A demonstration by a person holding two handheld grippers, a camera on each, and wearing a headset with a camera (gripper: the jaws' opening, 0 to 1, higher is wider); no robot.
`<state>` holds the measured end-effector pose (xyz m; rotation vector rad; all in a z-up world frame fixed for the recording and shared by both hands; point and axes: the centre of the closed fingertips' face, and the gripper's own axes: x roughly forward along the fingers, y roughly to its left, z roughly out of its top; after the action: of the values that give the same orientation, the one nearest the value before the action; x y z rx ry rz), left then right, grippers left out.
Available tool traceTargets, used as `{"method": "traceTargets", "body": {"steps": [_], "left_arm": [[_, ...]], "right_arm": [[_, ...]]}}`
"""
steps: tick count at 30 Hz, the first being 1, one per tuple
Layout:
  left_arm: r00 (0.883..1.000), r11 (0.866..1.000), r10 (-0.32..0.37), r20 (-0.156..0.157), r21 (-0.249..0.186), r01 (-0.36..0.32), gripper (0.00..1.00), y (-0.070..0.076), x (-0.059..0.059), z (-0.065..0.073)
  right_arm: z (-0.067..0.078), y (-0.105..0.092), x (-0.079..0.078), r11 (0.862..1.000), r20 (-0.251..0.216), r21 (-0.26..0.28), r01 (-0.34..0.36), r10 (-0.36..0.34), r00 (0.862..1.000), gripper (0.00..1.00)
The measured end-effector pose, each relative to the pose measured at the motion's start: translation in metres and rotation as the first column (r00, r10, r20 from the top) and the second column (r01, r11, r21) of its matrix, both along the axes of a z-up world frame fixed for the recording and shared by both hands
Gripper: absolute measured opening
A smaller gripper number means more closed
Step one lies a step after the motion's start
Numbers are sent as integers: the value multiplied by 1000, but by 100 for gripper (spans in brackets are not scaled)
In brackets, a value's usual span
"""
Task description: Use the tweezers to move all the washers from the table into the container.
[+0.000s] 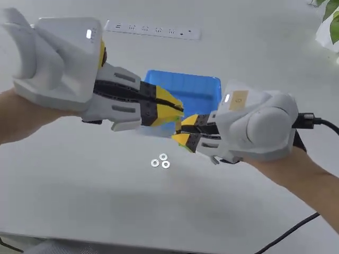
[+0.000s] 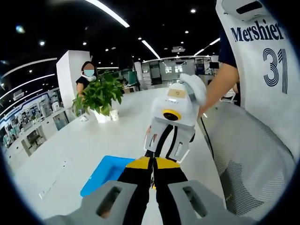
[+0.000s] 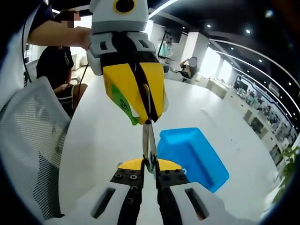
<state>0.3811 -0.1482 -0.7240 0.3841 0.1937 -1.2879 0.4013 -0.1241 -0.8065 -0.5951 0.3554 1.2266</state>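
Open-plan office with ceiling strip lights behind; underneath, broad white worktop (image 1: 79, 185). Above its middle, left gripper (image 1: 175, 108) and right gripper (image 1: 185, 131) nose to nose, yellow tips all but touching. Closed, both sets of jaws, on thin steel tweezers (image 3: 149, 140) spanning the small gap between them. Looks like a handover or a re-grip, to seat the tool squarely before any picking. Just near of the tips, on the bare worktop, three small round metal washers (image 1: 160, 161) in a tight cluster, untouched. Just beyond the grippers, shallow blue plastic container (image 1: 198, 87), close to the washers, presumably to keep each carry short. Farther back, white power strip (image 1: 153, 29), well clear of the work. Probably needs one gripper to let go before reaching down for a washer.
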Motion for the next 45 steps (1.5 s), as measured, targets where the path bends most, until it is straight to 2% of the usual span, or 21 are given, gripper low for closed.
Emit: {"method": "traceTargets", "body": {"steps": [7, 10, 14, 19, 21, 23, 26, 28, 39, 45], "left_arm": [[998, 1000, -2, 56, -13, 3, 4, 3, 22, 22], [997, 1000, 0, 78, -11, 1, 4, 3, 32, 25], [995, 1000, -7, 99, 4, 7, 4, -1, 44, 20], [996, 1000, 8, 89, 9, -9, 4, -2, 60, 8], [996, 1000, 8, 84, 12, -9, 4, -3, 64, 4], [997, 1000, 12, 78, 17, -13, 4, 0, 76, -7], [998, 1000, 28, 60, 4, -28, 4, 0, 84, -13], [998, 999, 39, 47, -7, -39, 4, 0, 88, -16], [998, 998, 68, 18, -7, -67, 4, 0, 98, -31], [996, 996, 89, -8, -32, -89, 5, 2, 104, -35]], "right_arm": [[23, 2, 27, 999, 54, 30, 28, -29, 998, 10], [27, 3, 39, 998, 66, 37, 43, -45, 997, 10], [23, 4, 52, 998, 66, 28, 52, -54, 996, 10], [9, 2, 66, 997, 52, 8, 70, -71, 996, 10], [4, 2, 72, 997, 31, 11, 82, -83, 996, 10], [0, 1, 75, 996, 25, 7, 88, -88, 996, 10], [-7, -1, 80, 995, 5, 3, 99, -99, 995, 10], [-10, -2, 83, 994, -6, 4, 107, -107, 994, 10], [-26, 1, 87, 993, -49, -14, 120, -121, 991, 10], [-31, 0, 87, 991, -76, -13, 132, -133, 988, 10]]}}
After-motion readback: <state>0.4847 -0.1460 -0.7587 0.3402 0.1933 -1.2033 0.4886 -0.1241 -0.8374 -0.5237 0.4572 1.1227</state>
